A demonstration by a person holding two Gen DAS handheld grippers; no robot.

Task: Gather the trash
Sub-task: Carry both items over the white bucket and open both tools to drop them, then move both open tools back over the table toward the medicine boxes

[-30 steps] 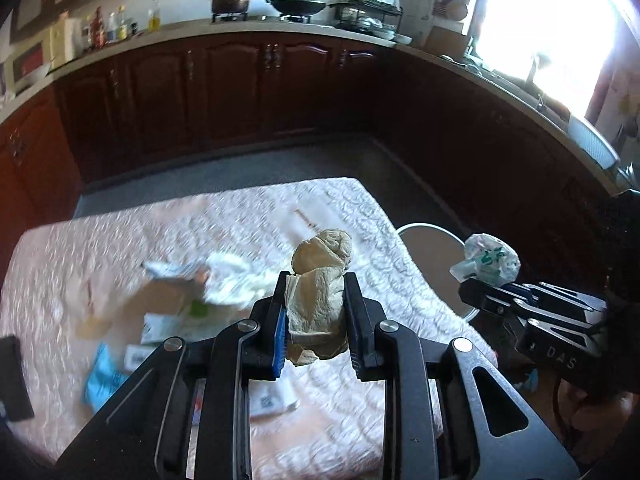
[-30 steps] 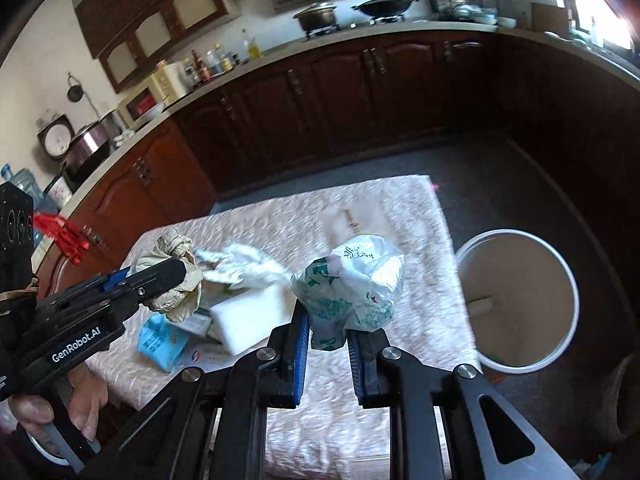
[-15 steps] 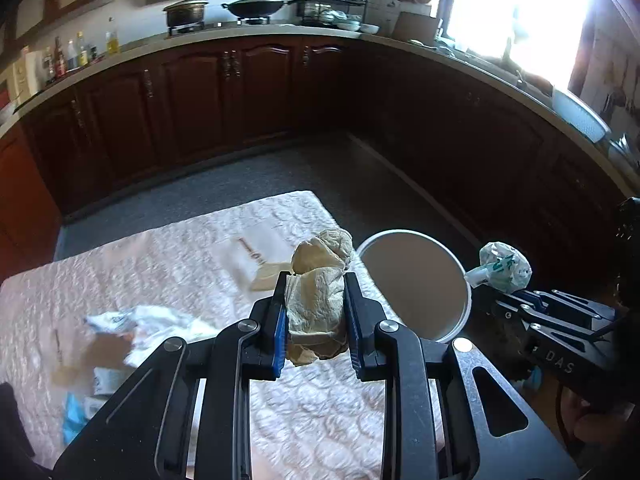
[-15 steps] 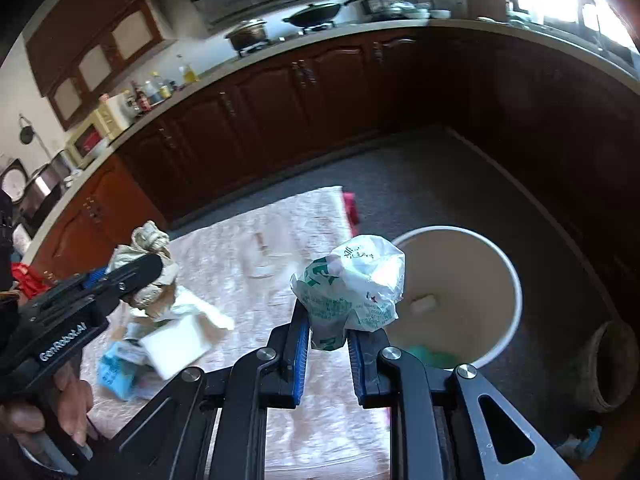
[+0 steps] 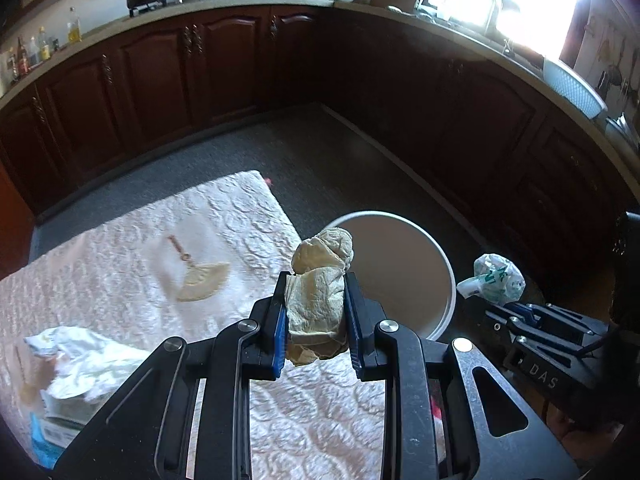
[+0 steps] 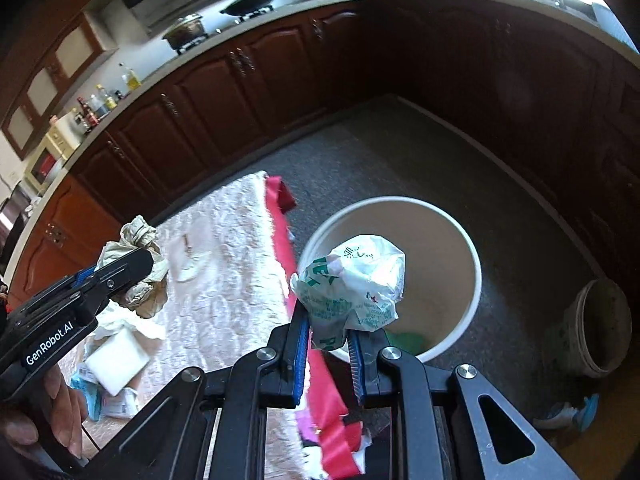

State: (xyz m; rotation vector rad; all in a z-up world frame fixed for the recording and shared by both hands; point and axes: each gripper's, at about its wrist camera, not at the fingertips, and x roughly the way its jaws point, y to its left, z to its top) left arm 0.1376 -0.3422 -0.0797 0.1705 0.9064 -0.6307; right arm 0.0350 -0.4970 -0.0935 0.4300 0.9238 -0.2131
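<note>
My left gripper (image 5: 316,316) is shut on a crumpled beige paper wad (image 5: 320,280) and holds it above the table's right edge, just left of the white bin (image 5: 404,268). My right gripper (image 6: 328,340) is shut on a crumpled white and green plastic bag (image 6: 352,276), held over the near left rim of the bin (image 6: 440,248). The bag also shows in the left wrist view (image 5: 496,280), and the wad in the right wrist view (image 6: 140,264). Some trash, including something green, lies in the bin's bottom.
A table with a pale quilted cover (image 5: 180,272) carries more trash at its left: crumpled white paper (image 5: 80,360), a white block (image 6: 116,356) and blue packets (image 6: 88,392). A red cloth (image 6: 288,260) hangs at the table edge. A small dirty bucket (image 6: 600,328) stands right of the bin. Dark cabinets ring the floor.
Both grippers have swung right, from over the table toward the bin, each still holding its trash. The bin has come closer in both views.
</note>
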